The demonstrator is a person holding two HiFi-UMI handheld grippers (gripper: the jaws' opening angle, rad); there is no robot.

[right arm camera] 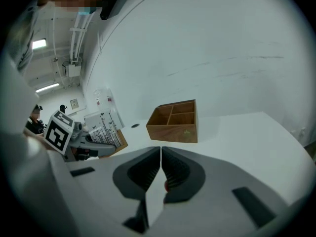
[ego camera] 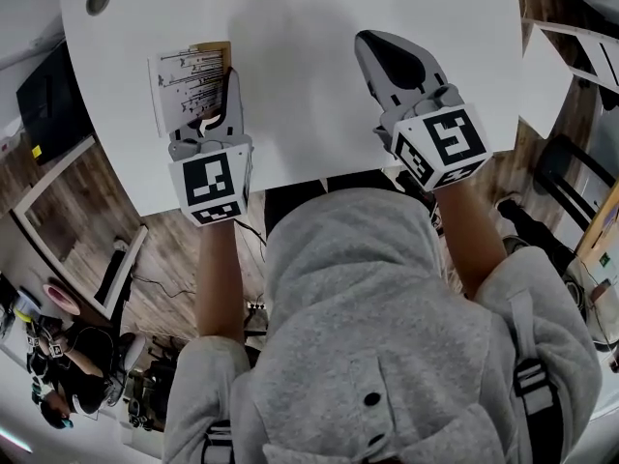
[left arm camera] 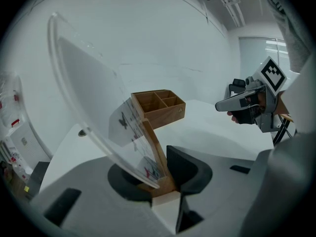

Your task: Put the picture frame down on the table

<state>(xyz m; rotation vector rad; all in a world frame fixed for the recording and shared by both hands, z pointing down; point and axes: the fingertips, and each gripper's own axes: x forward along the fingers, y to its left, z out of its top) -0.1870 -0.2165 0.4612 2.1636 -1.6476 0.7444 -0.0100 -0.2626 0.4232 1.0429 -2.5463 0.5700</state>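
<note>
your left hand-held gripper [left arm camera: 160,176] pinches a corner of the wood-and-acrylic picture frame [left arm camera: 123,127]; set down tilted on the white table [ego camera: 309,66], it could topple.

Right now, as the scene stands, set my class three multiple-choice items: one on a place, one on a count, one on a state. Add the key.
1. Where does the wooden box stand?
A. on the white table
B. on the floor
C. on a chair

2. How many compartments does the box have?
A. two
B. three
C. six

3. How do the right gripper's jaws stand?
A. wide apart
B. closed on the box
C. together, with nothing between them

Key:
1 A: the box rests on the tabletop beyond both grippers.
2 B: one long compartment and two short ones show.
3 C: the pads meet in the right gripper view, while the picture frame is clamped in the left gripper's jaws.
</note>
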